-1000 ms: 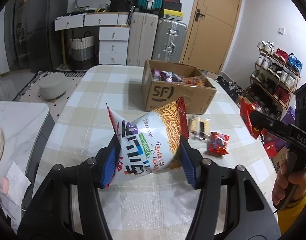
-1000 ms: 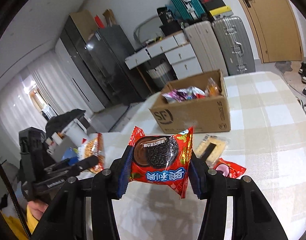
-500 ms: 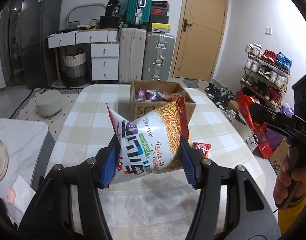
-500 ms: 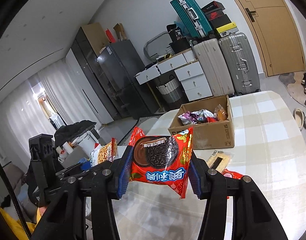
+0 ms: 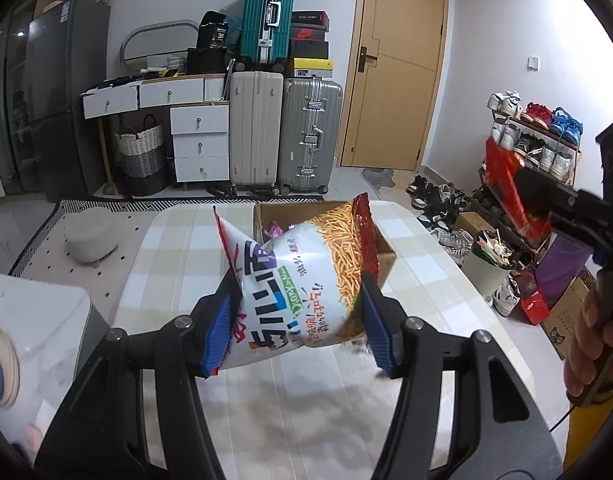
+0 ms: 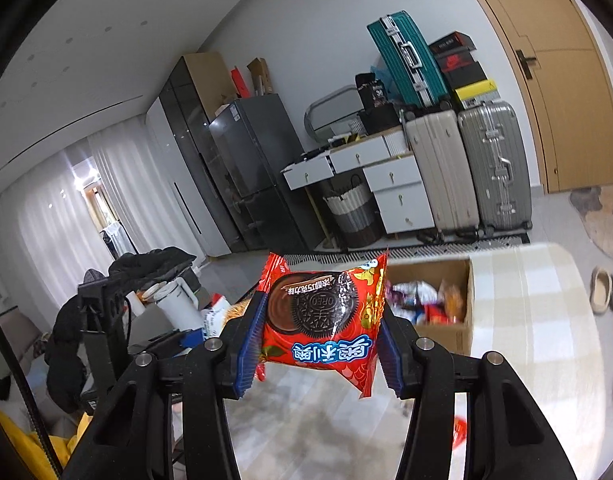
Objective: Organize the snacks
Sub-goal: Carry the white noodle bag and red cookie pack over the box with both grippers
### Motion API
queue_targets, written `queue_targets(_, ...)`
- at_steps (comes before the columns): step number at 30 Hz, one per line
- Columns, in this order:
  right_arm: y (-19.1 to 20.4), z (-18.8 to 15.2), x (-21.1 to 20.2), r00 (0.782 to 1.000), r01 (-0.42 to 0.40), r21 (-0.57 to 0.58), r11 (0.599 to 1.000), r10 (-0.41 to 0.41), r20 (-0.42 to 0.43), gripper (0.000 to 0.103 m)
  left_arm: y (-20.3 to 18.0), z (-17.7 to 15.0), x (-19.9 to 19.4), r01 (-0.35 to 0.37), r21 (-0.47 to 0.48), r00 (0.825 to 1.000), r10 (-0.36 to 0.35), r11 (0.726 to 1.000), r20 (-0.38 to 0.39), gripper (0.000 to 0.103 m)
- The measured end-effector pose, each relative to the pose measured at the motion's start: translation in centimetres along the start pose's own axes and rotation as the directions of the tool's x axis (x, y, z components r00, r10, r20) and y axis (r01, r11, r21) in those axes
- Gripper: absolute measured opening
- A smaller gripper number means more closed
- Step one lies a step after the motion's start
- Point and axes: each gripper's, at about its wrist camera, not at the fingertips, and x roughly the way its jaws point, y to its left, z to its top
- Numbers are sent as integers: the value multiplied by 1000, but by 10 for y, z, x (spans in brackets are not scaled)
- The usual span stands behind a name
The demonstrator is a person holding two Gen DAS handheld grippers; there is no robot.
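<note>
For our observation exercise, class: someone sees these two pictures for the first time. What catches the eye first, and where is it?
In the left wrist view, the left gripper is shut on a white bag of fried snack sticks, held up in front of the open cardboard box on the checked table. In the right wrist view, the right gripper is shut on a red Oreo packet, centre frame. Behind both stands a wall of suitcases.

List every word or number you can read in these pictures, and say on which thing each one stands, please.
"OREO": cookie on the red packet in the right gripper.
"36": black box on the drawers.
Chip bag in the left gripper: Chinese print, unreadable.
</note>
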Motion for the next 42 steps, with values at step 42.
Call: queue_targets(42,-140,65,232,972,168,-20,986,-169,-163,51,17,107,374,35,-2,962,-34,999,-272,55)
